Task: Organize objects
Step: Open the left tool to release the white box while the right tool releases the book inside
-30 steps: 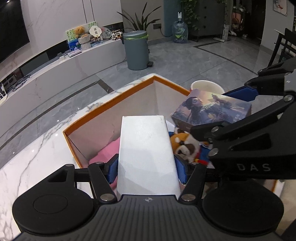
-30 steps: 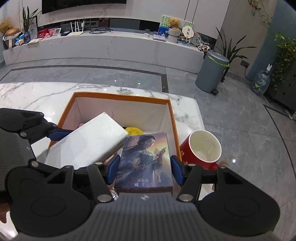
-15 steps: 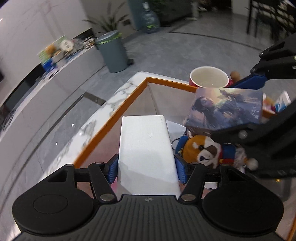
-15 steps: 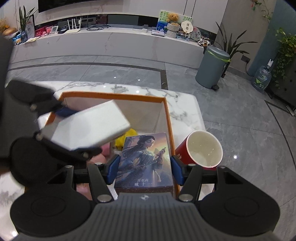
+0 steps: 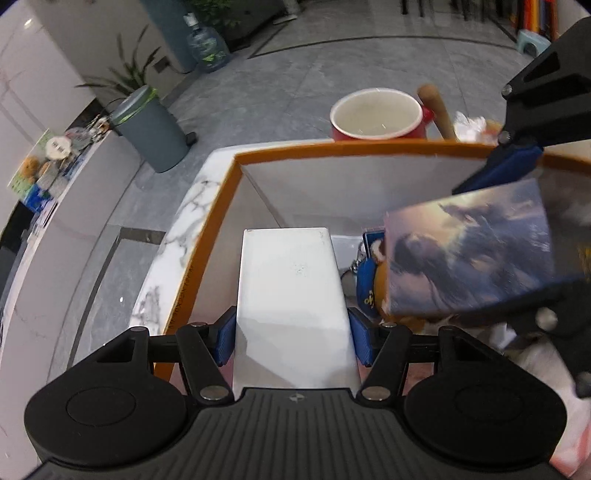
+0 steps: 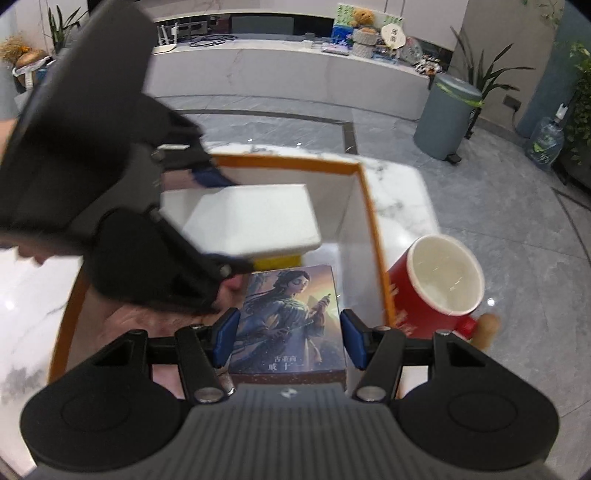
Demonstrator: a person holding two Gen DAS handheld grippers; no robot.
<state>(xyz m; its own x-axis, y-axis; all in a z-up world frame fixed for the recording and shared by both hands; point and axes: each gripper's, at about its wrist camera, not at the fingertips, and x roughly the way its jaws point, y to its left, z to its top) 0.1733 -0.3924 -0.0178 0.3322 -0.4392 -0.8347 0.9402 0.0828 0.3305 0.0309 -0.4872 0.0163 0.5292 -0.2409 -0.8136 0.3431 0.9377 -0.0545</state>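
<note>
Left wrist view shows the left gripper point(image 5: 291, 341) clamped on the white box point(image 5: 290, 295), long axis toward 12 o'clock, over the orange-rimmed box point(image 5: 332, 149), while at 3 o'clock the right gripper point(image 6: 288, 338) grips the illustrated box point(image 6: 290, 321).

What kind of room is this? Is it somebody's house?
Probably a home living room: a long white media console with a teddy bear, potted plants, a grey pedal bin and a glossy tiled floor.

One orange-rimmed box point(image 6: 373, 236); one white box point(image 5: 291, 295); one illustrated box point(image 6: 291, 321); one red mug point(image 6: 439, 288); one plush toy point(image 5: 373, 280); two grippers, left gripper point(image 5: 291, 336), right gripper point(image 6: 288, 339).
</note>
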